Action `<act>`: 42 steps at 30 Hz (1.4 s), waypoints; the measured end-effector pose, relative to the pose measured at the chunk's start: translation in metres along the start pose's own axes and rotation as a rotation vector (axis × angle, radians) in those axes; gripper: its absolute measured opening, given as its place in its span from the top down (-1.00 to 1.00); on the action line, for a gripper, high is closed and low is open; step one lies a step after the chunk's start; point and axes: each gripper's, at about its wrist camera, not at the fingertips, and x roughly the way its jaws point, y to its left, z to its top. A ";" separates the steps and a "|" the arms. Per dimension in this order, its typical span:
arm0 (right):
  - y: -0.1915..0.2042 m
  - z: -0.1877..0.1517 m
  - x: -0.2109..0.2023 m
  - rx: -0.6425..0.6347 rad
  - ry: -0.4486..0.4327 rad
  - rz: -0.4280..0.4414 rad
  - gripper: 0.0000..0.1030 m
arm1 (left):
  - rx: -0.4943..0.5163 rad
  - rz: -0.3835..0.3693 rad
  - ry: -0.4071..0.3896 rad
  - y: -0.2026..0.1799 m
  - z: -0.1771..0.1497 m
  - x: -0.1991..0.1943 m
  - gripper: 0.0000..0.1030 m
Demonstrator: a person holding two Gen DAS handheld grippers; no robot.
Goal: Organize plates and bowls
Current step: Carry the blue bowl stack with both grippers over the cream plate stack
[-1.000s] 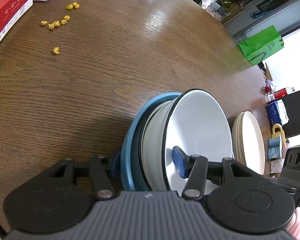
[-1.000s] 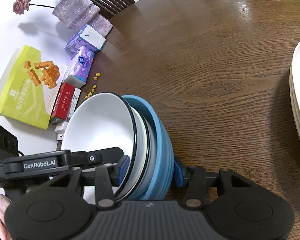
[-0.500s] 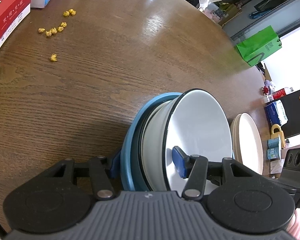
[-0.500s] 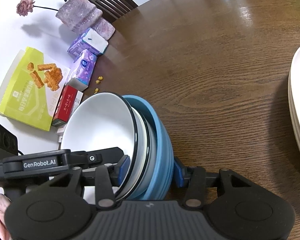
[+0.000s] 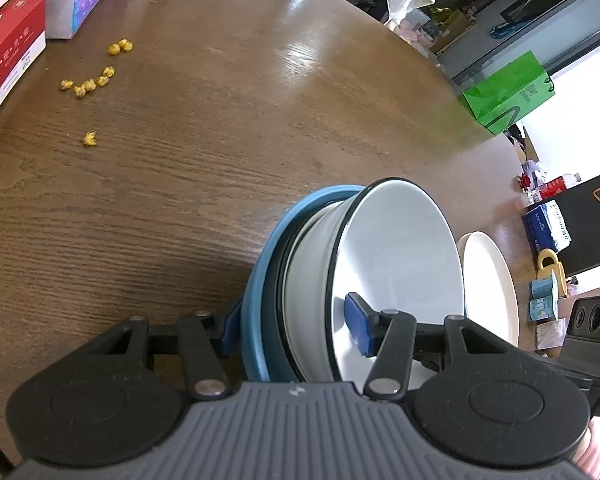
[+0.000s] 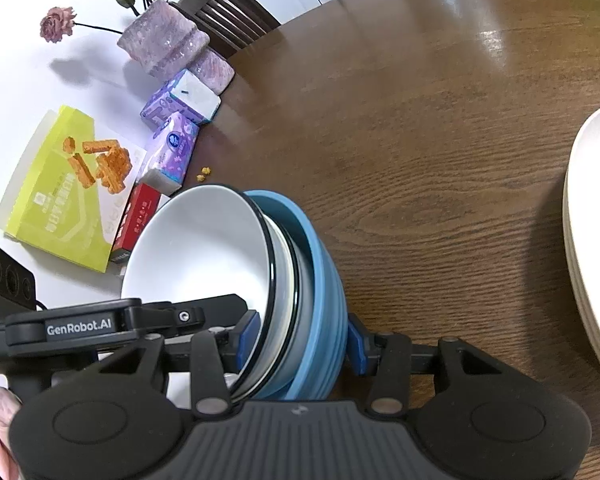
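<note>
A nested stack of bowls, white bowls [image 5: 396, 256] with black rims inside a blue bowl [image 5: 260, 264], is held tilted over the brown wooden table [image 5: 180, 184]. My left gripper [image 5: 294, 328] is shut on the stack's wall, one pad inside the top white bowl and one outside the blue bowl. My right gripper [image 6: 302, 338] is shut on the opposite side of the same stack [image 6: 204, 248], its outer pad against the blue bowl [image 6: 324, 280]. A pile of cream plates [image 5: 488, 284] [image 6: 592, 240] lies to the right of the bowls.
A red box [image 5: 8, 52], tissue packs [image 6: 172, 152], a yellow-green snack box [image 6: 56, 192] and a pink vase [image 6: 164, 44] line the table's left side. Yellow crumbs [image 5: 88, 84] lie near them. A chair [image 6: 228, 12] stands behind.
The boxes and crumbs have slid slightly lower in both views, so the held stack has drifted a little. Both grips look unchanged.
</note>
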 end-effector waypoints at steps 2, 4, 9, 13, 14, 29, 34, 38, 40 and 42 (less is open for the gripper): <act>-0.001 0.002 -0.002 -0.001 -0.003 0.000 0.13 | 0.002 -0.002 -0.001 -0.004 0.001 0.001 -0.03; -0.003 0.004 -0.006 -0.003 -0.005 -0.001 0.13 | 0.002 -0.003 -0.002 -0.007 0.002 0.002 -0.03; -0.011 0.007 -0.015 -0.001 -0.016 0.001 0.13 | 0.012 -0.004 -0.005 -0.017 0.003 0.004 -0.03; -0.018 0.010 -0.021 0.001 -0.024 0.001 0.13 | 0.019 -0.006 -0.006 -0.024 0.004 0.006 -0.03; -0.020 0.011 -0.023 0.002 -0.025 0.001 0.14 | 0.020 -0.006 -0.005 -0.026 0.004 0.006 -0.03; -0.032 0.014 -0.037 0.014 -0.051 0.005 0.14 | 0.047 -0.005 -0.009 -0.046 0.005 0.009 -0.03; -0.036 0.013 -0.042 0.017 -0.060 0.006 0.14 | 0.056 -0.007 -0.011 -0.050 0.003 0.006 -0.03; -0.036 0.012 -0.045 0.019 -0.068 0.006 0.14 | 0.064 -0.010 -0.012 -0.054 0.001 0.005 -0.03; -0.036 0.012 -0.046 0.019 -0.073 0.004 0.14 | 0.067 -0.011 -0.012 -0.057 0.000 0.005 -0.03; -0.037 0.012 -0.048 0.021 -0.076 0.003 0.14 | 0.071 -0.012 -0.012 -0.061 -0.001 0.006 -0.03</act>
